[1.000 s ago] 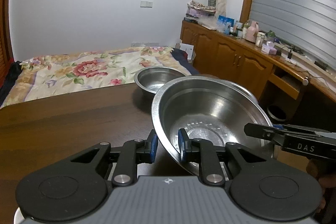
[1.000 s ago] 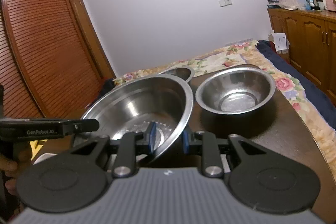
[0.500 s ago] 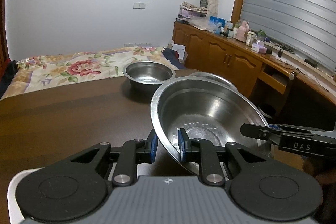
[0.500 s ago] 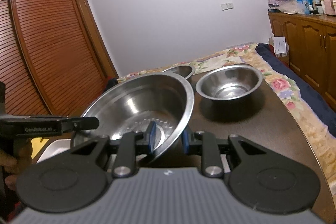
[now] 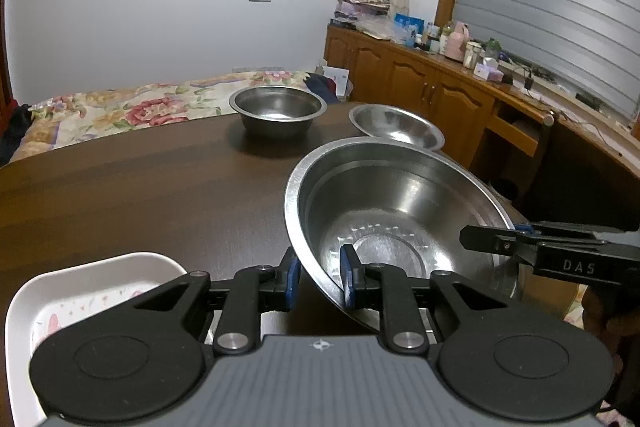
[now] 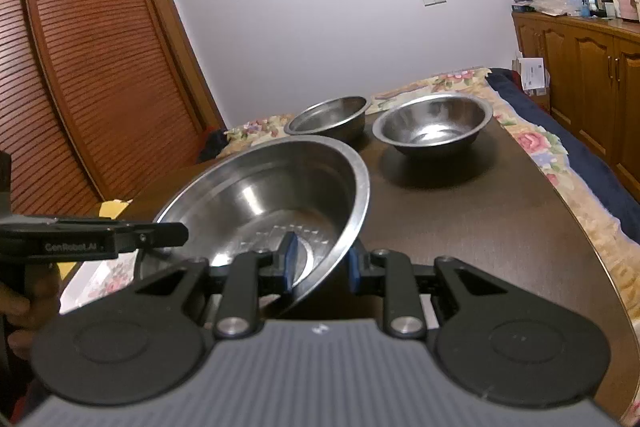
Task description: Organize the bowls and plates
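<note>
Both grippers hold one large steel bowl (image 5: 400, 219) by opposite rims, above the dark wooden table (image 5: 140, 195). My left gripper (image 5: 318, 281) is shut on its near-left rim. My right gripper (image 6: 320, 265) is shut on the other rim of the large bowl (image 6: 264, 199); it also shows in the left wrist view (image 5: 516, 239). Two smaller steel bowls stand at the far table end: a deep one (image 5: 278, 109) and a shallower one (image 5: 396, 125); in the right wrist view they are the nearer right bowl (image 6: 432, 125) and the farther left bowl (image 6: 328, 117). A white flowered plate (image 5: 92, 291) lies below my left gripper.
A bed with a flowered cover (image 5: 132, 103) lies beyond the table. Wooden cabinets with clutter on top (image 5: 440, 83) run along the right wall. A slatted wooden wardrobe (image 6: 80, 67) stands at the left. The table's curved edge (image 6: 600, 267) is near on the right.
Both grippers have pulled back toward the near end of the table with the large bowl. The two small bowls now look farther off and the white plate has come into view.
</note>
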Action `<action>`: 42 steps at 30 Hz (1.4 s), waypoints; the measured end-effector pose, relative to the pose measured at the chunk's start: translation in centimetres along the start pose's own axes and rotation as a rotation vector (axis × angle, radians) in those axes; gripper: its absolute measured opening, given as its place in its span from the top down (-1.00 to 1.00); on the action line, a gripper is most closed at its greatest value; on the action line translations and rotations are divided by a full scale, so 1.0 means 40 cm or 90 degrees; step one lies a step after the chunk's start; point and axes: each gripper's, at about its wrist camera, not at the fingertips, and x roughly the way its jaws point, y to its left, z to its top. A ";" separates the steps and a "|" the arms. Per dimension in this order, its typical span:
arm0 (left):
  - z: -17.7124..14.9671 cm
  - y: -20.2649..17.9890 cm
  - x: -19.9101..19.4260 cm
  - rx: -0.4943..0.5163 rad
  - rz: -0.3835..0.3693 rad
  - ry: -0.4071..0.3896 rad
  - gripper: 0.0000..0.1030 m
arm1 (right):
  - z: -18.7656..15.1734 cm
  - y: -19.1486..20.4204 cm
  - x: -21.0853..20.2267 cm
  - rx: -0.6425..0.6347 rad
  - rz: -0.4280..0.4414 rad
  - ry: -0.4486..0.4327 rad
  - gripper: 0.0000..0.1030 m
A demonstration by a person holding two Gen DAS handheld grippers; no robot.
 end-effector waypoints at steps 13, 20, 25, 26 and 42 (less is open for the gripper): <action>-0.025 0.005 0.010 -0.003 0.002 0.016 0.51 | -0.021 0.009 -0.007 -0.010 -0.005 0.015 0.47; -0.034 0.006 0.004 -0.006 -0.004 0.019 0.47 | -0.026 0.007 -0.017 0.004 0.004 0.026 0.47; -0.032 0.015 0.008 -0.015 -0.007 0.017 0.45 | -0.027 0.007 -0.015 0.009 0.007 0.027 0.45; -0.032 0.016 0.008 -0.015 -0.007 0.017 0.44 | -0.026 0.006 -0.014 0.009 0.008 0.028 0.44; 0.012 0.044 -0.020 -0.024 0.027 -0.017 0.20 | 0.013 0.004 -0.032 -0.021 -0.012 0.007 0.24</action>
